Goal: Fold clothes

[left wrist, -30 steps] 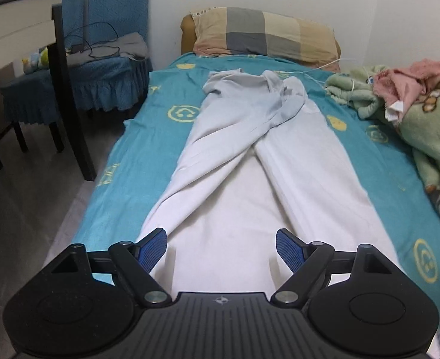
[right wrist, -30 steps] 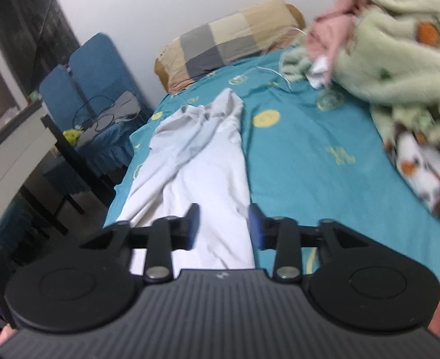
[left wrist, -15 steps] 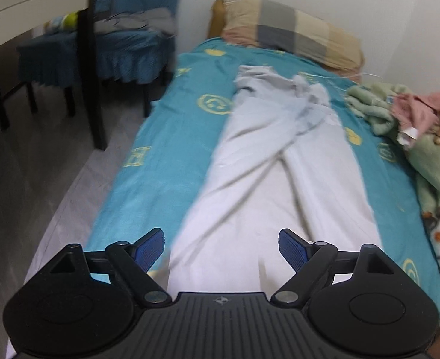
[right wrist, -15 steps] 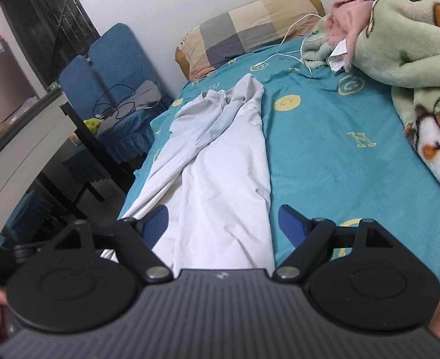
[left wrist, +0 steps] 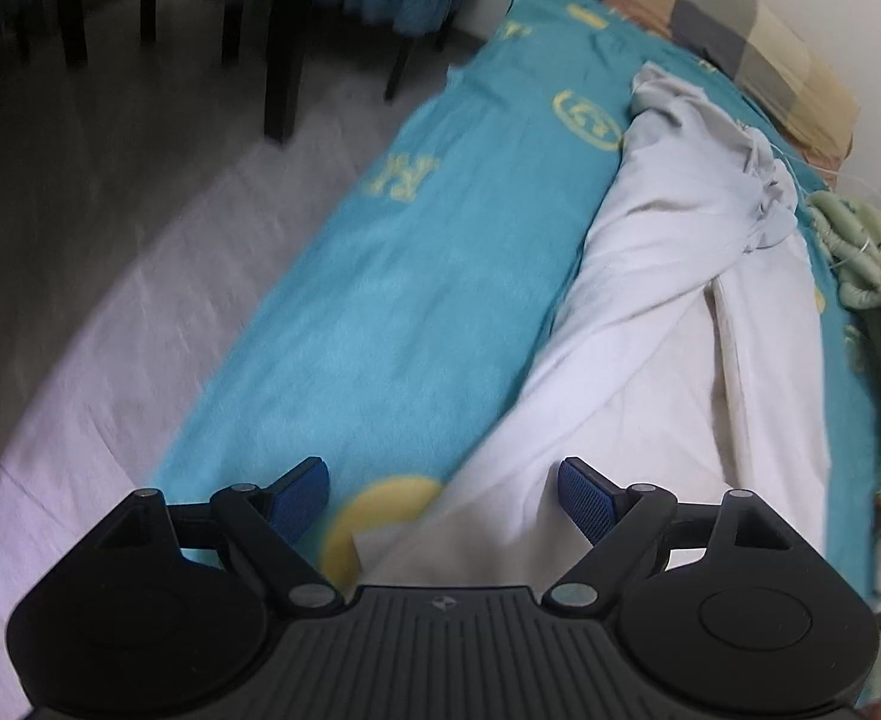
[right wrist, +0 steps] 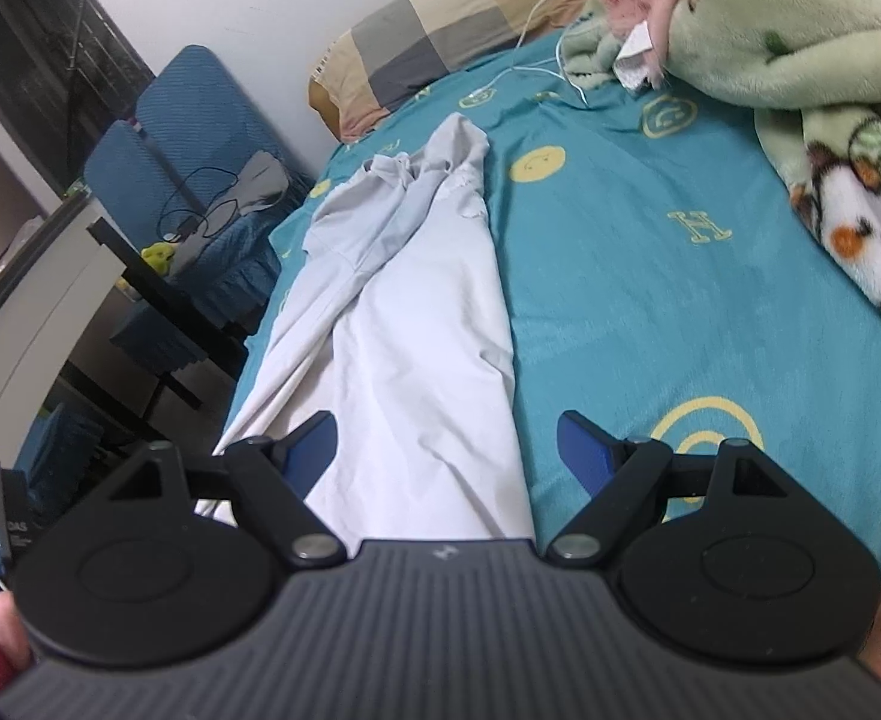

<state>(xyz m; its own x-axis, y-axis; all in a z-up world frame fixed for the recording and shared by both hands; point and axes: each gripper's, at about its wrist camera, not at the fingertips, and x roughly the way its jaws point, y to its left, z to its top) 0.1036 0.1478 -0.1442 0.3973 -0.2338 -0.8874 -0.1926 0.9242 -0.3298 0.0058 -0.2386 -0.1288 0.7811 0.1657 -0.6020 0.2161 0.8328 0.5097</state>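
Observation:
A pair of light grey trousers (left wrist: 650,324) lies lengthwise on the teal bedspread (left wrist: 392,300), legs toward me and crossing near the far waist. My left gripper (left wrist: 443,495) is open and empty over the left leg's near edge. The trousers also show in the right wrist view (right wrist: 416,324). My right gripper (right wrist: 446,447) is open and empty above the near end of the right leg.
A plaid pillow (right wrist: 440,18) lies at the head of the bed. A green fleece blanket (right wrist: 800,72) with pink clothes is heaped on the right side. Blue chairs (right wrist: 188,138) and a dark-legged table (right wrist: 140,300) stand left of the bed, over grey floor (left wrist: 80,240).
The right gripper has opened from nearly shut. The left gripper has swung left and tilted, now over the bed's left edge and the floor.

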